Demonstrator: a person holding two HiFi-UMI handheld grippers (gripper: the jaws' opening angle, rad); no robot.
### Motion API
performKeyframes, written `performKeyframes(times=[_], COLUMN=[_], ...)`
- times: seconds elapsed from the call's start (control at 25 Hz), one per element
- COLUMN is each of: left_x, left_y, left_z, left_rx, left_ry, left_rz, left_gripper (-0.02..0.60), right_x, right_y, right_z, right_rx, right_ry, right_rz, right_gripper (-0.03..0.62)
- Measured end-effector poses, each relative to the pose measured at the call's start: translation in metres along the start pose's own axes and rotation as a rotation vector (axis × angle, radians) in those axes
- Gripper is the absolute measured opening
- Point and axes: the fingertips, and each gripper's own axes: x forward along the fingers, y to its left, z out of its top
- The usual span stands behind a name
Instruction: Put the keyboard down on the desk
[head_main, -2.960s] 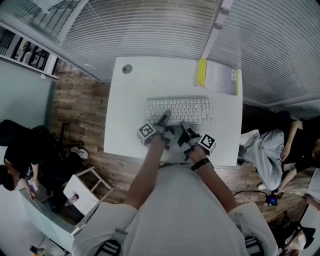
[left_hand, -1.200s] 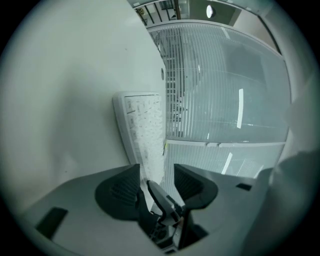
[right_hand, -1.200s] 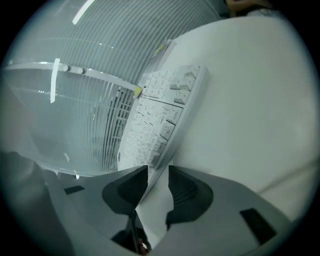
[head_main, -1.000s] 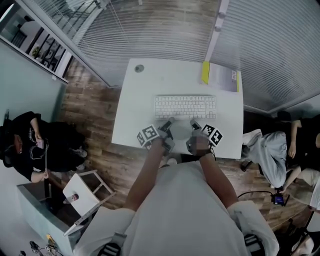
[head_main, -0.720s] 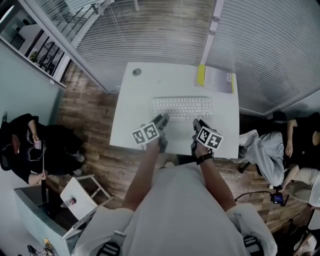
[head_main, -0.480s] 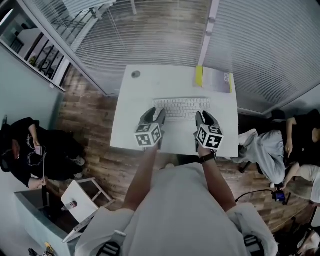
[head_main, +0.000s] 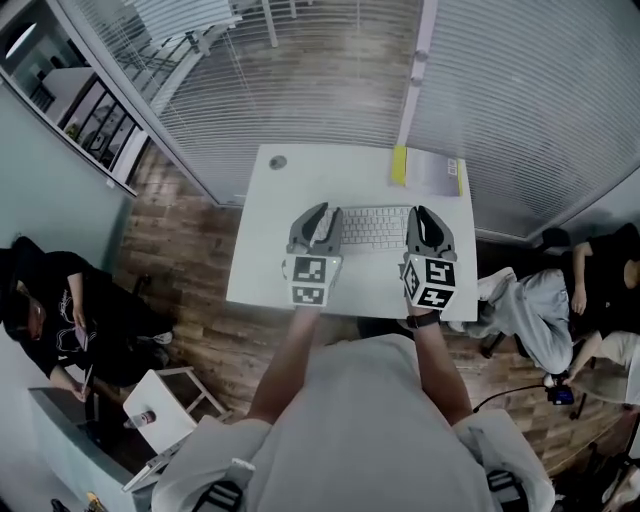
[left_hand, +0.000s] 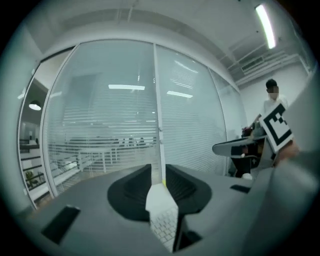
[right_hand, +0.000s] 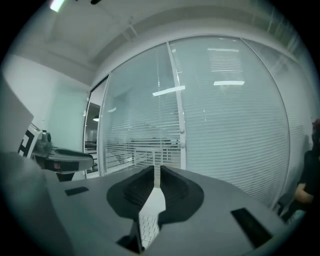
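Keyboard (head_main: 372, 228): one only, white with pale keys, lying flat near the middle of the white bench (head_main: 258, 272), with its long side across in front of me. My two tongs hang above it and do not touch it. In the head view the left tongs (head_main: 322, 215) are over its left end and the right tongs (head_main: 428, 215) over its right end. In the left gripper view the jaws are closing, with a narrow gap between them; through this gap I see the keys far below, and the pads grip nothing. The right tongs are closing too, almost together, and also grip nothing. At the back right of the bench lies one flat box (head_main: 432, 168) with a yellow edge. Near the back left corner there is one small round grey cap (head_main: 278, 162).
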Motion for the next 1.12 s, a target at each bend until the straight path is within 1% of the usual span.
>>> performKeyframes(times=[0.04,0.12,0.24,0.36,0.44,0.56,0.72,0.8,1.0,1.12], left_x=[-0.003,-0.009,-0.015,-0.021,-0.024,-0.026,-0.032,-0.034,-0.034,-0.037], left_y=[0.0,0.002,0.006,0.01,0.014,0.018,0.016,0.016,0.014,0.012], left_z=[0.01,0.024,0.029,0.028,0.029,0.034,0.034,0.035,0.036,0.032], left_rx=[0.021,0.022,-0.007,-0.049,-0.065,-0.048,-0.01,-0.011,-0.025,-0.028], left_ry=[-0.02,-0.046,-0.044,-0.035,-0.047,-0.078,-0.092,-0.107,-0.12,-0.114], left_rz=[0.005,0.015,0.029,0.037,0.042,0.062,0.073,0.077,0.06,0.046], left_gripper=[0.089,0.063,0.021,0.014,0.014,0.014,0.014,0.014,0.014,0.014], right_x=[-0.002,-0.005,-0.013,-0.022,-0.024,-0.021,-0.023,-0.023,-0.025,-0.028], right_y=[0.003,0.009,0.016,0.019,0.02,0.018,0.024,0.029,0.038,0.042], right_z=[0.008,0.022,0.04,0.053,0.058,0.054,0.028,0.022,0.024,0.02], right_rx=[-0.004,0.0,0.021,-0.008,-0.027,-0.031,0.012,0.022,-0.004,-0.008], right_ry=[-0.014,-0.039,-0.083,-0.109,-0.119,-0.117,-0.067,-0.056,-0.059,-0.04], right_rz=[0.007,0.025,0.059,0.065,0.064,0.069,0.078,0.088,0.091,0.085], right_gripper=[0.044,0.032,0.016,0.011,0.012,0.011,0.011,0.011,0.012,0.011])
